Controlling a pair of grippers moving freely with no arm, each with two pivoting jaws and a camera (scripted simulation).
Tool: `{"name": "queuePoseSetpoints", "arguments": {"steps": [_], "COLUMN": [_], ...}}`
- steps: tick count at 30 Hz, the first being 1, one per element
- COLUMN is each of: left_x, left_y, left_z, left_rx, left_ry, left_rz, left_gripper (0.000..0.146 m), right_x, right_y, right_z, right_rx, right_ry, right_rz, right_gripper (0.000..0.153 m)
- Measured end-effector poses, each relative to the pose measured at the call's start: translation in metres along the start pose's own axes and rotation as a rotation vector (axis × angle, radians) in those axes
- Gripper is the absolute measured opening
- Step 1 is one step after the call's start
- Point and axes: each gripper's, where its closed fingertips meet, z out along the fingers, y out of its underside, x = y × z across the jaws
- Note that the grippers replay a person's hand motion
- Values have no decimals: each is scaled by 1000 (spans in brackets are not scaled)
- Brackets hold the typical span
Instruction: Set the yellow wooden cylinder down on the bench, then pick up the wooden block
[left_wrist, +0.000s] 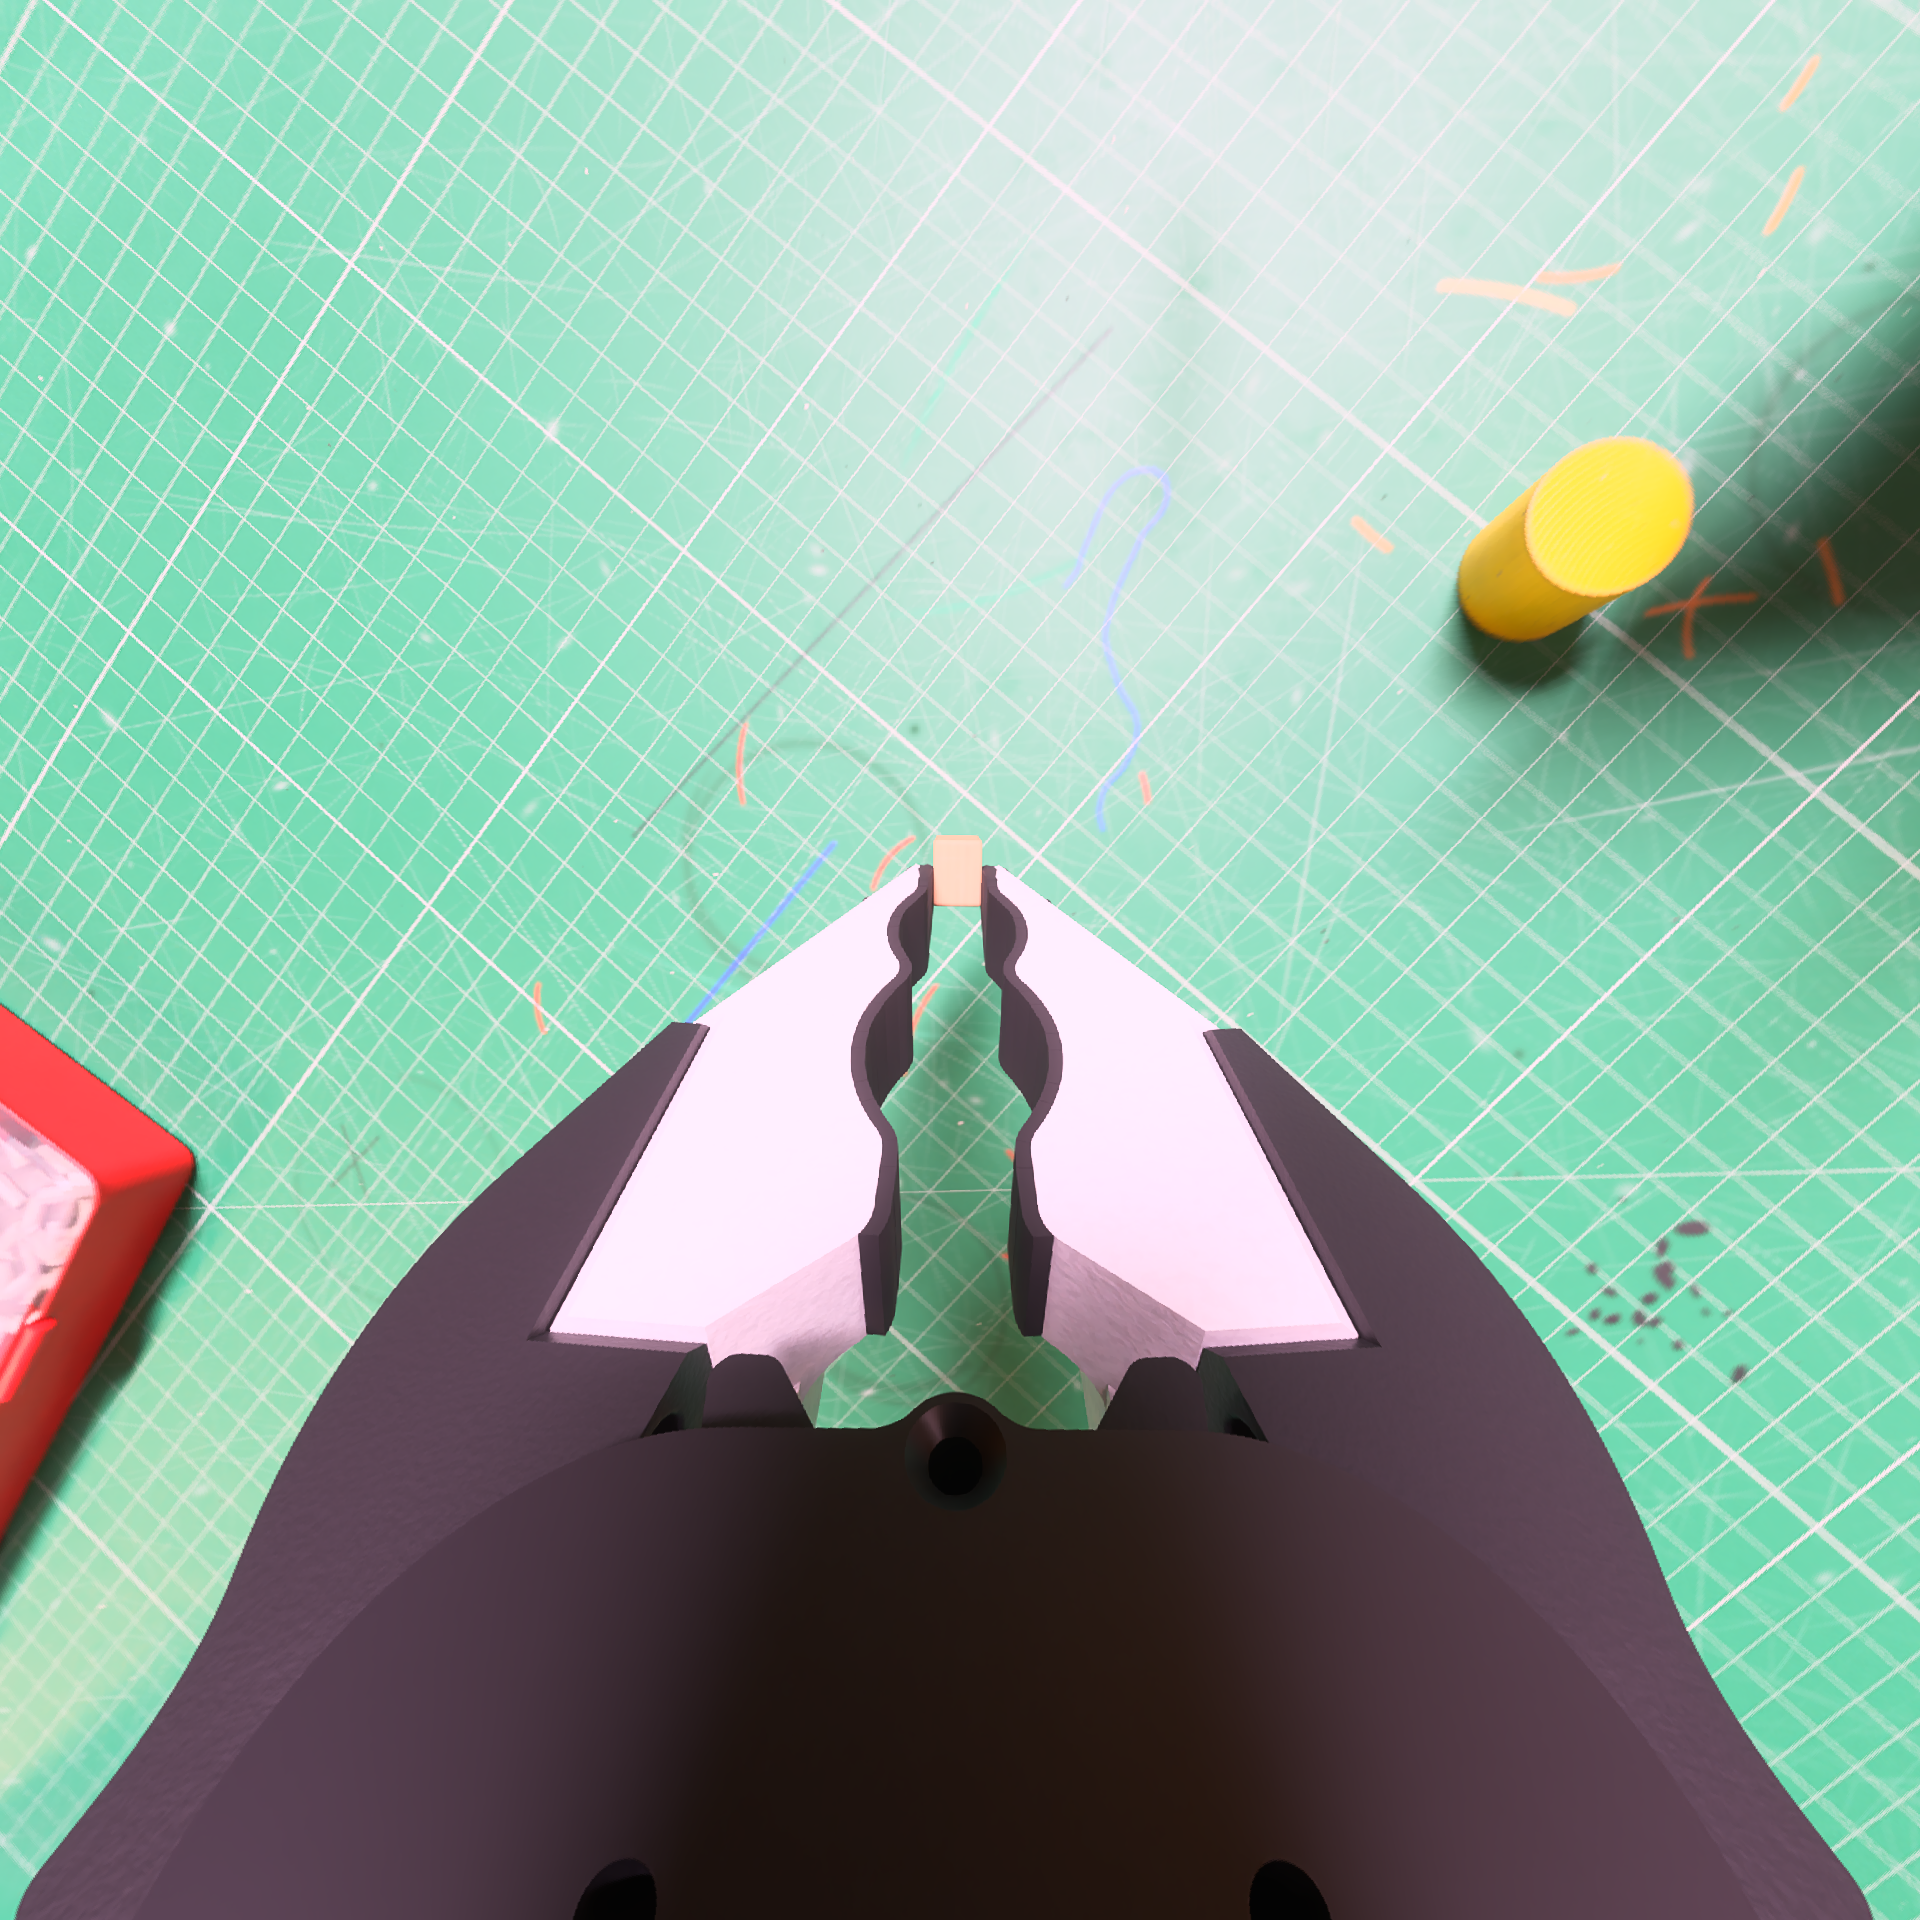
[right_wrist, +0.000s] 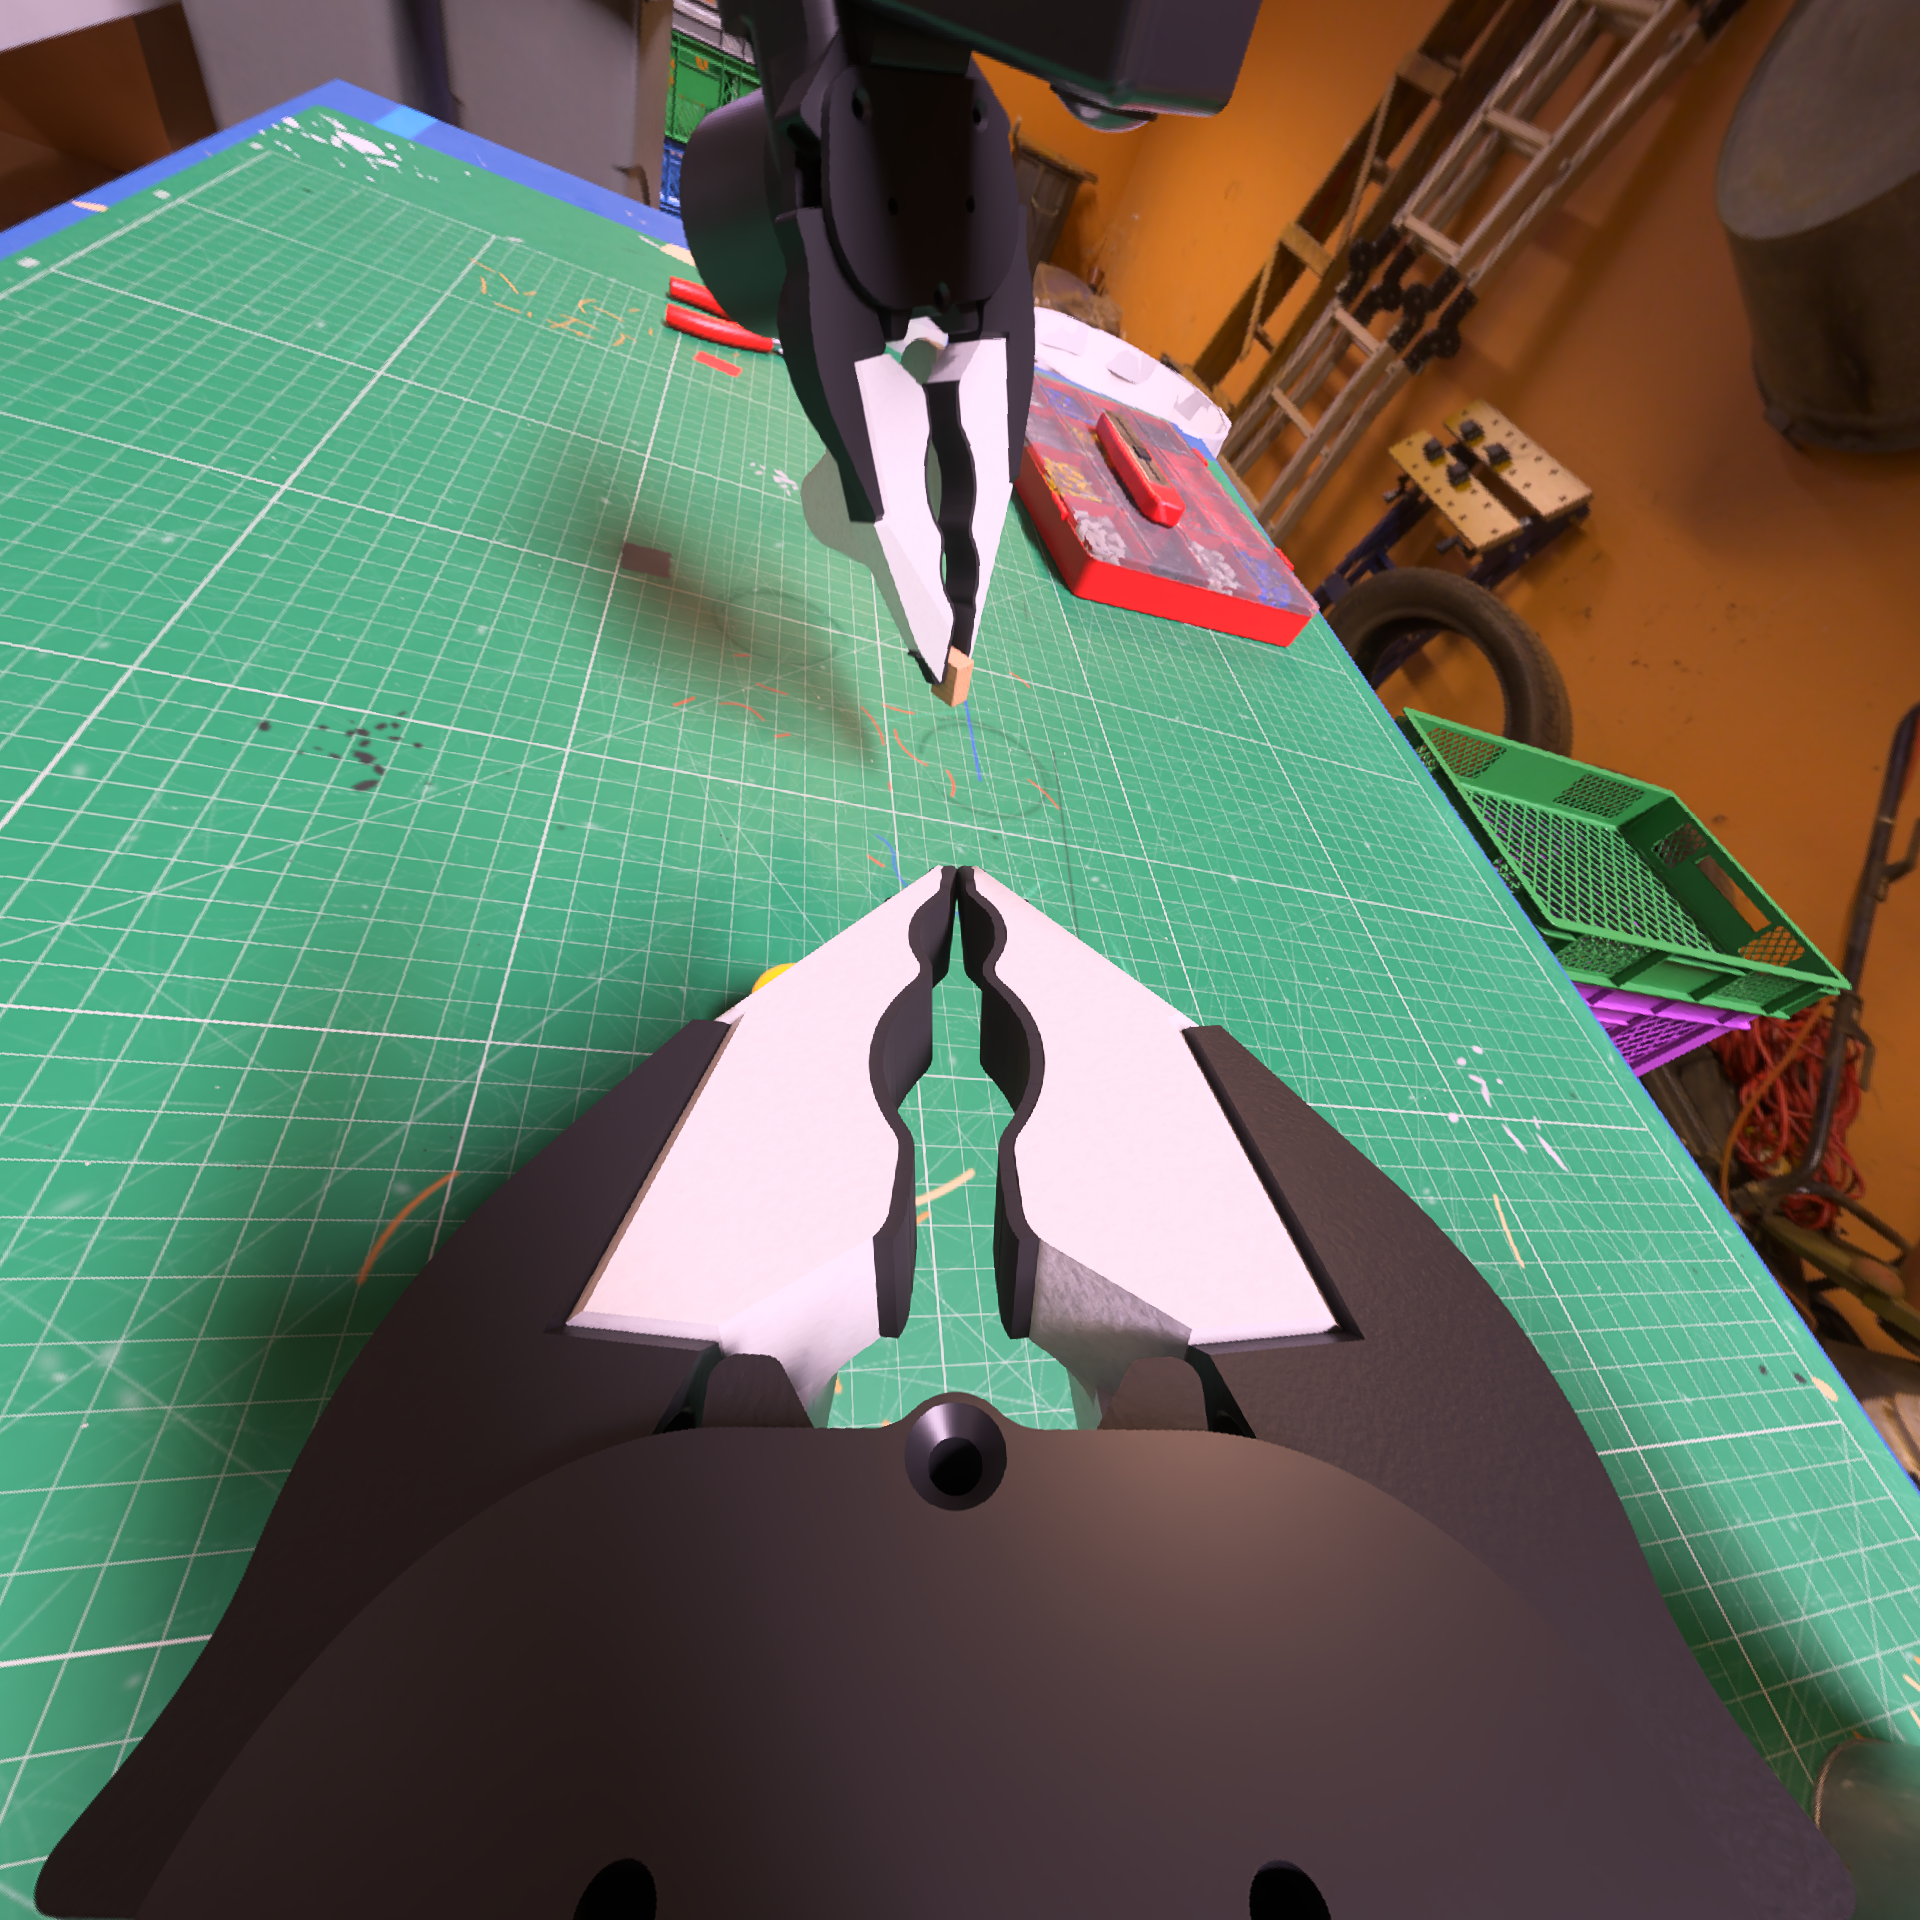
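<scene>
Currently we log the yellow wooden cylinder (left_wrist: 1574, 540) standing free on the tabletop (left_wrist: 416, 416), well right of the wooden block (left_wrist: 956, 871), which our left gripper (left_wrist: 956, 883) pinches aloft; right gripper (right_wrist: 954, 878) pressed together, empty; both steps apparently done.

Right gripper (right_wrist: 954, 883) low over the counter (right_wrist: 312, 831), jaws closed on nothing; a yellow sliver (right_wrist: 774, 977) peeks past its left finger. Left gripper (right_wrist: 951, 665) toward the far edge pinches the wooden block (right_wrist: 954, 677) at its tips, clear of the surface. Red parts box (right_wrist: 1164, 520) at the right edge.
</scene>
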Motion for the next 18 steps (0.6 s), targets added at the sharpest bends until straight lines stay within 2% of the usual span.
{"name": "queuePoseSetpoints", "arguments": {"steps": [9,18], "left_x": [31,48], "left_y": [-13,-20], "left_z": [-16,-34], "left_rx": [107,204], "left_ry": [-66,-100], "left_rz": [-128,-226], "left_gripper": [8,8], "right_x": [-5,-16], "right_y": [-12,-36], "right_z": [-4,-11], "right_rx": [43,75], "right_ry": [-32,-43], "right_rz": [28,-41], "right_gripper": [0,0]}}
